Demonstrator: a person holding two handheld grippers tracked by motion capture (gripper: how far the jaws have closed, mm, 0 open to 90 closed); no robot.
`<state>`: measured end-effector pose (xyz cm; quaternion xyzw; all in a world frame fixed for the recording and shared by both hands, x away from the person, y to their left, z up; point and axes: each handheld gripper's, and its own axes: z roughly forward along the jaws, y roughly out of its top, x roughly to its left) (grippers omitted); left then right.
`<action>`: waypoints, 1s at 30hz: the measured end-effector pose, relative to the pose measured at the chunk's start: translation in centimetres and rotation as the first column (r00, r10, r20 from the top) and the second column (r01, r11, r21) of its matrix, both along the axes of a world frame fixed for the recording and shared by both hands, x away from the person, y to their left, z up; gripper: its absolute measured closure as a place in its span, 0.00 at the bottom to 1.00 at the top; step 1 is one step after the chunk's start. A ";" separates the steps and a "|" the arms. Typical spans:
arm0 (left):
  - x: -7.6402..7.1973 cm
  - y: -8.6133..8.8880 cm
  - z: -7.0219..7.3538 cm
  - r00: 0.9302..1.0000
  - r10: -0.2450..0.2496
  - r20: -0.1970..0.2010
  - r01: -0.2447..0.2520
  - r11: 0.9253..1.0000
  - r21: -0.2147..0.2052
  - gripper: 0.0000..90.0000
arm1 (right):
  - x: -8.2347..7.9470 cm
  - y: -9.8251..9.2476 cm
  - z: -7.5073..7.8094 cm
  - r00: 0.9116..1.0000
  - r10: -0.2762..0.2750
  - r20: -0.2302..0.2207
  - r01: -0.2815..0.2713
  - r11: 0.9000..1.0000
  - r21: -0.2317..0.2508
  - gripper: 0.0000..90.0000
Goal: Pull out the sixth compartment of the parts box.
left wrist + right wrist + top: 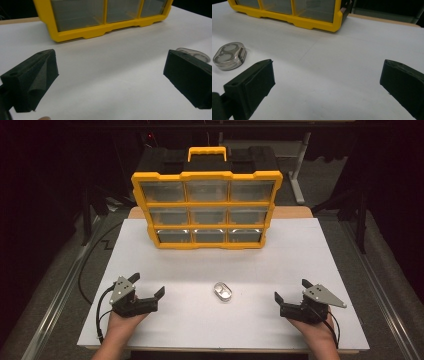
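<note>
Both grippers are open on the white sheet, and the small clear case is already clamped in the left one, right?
Not clamped. The clear case lies free on the white sheet between the left gripper and right gripper, as the high view shows. Both grippers are open.

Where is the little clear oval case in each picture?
High view: the small clear oval plastic case lies on the white table, midway between both grippers.
Left gripper view: at the right edge, behind the right jaw.
Right gripper view: far left.
Shared landmark: the yellow plastic organiser box, behind it.
</note>
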<state>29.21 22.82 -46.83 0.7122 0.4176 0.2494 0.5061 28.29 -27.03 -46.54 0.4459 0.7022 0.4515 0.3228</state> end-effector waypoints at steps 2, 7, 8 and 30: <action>0.1 -0.1 -0.1 1.000 -0.007 -0.017 0.007 1.000 0.003 0.01 | 0.0 -0.1 0.0 1.000 -0.014 0.007 0.014 1.000 0.013 0.00; 0.3 -0.1 -0.2 1.000 0.001 -0.021 0.000 1.000 0.008 0.01 | -0.1 -0.4 0.0 1.000 -0.023 0.019 0.022 1.000 0.006 0.00; 0.3 -0.1 -0.3 1.000 0.001 -0.017 -0.001 1.000 0.009 0.01 | -0.1 -0.4 0.0 1.000 -0.025 0.018 0.025 1.000 0.005 0.00; 0.3 -0.4 -0.5 0.999 -0.032 0.000 0.032 0.999 -0.009 0.00 | 5.3 0.9 -0.6 0.998 -0.057 0.000 0.057 0.998 -0.025 0.00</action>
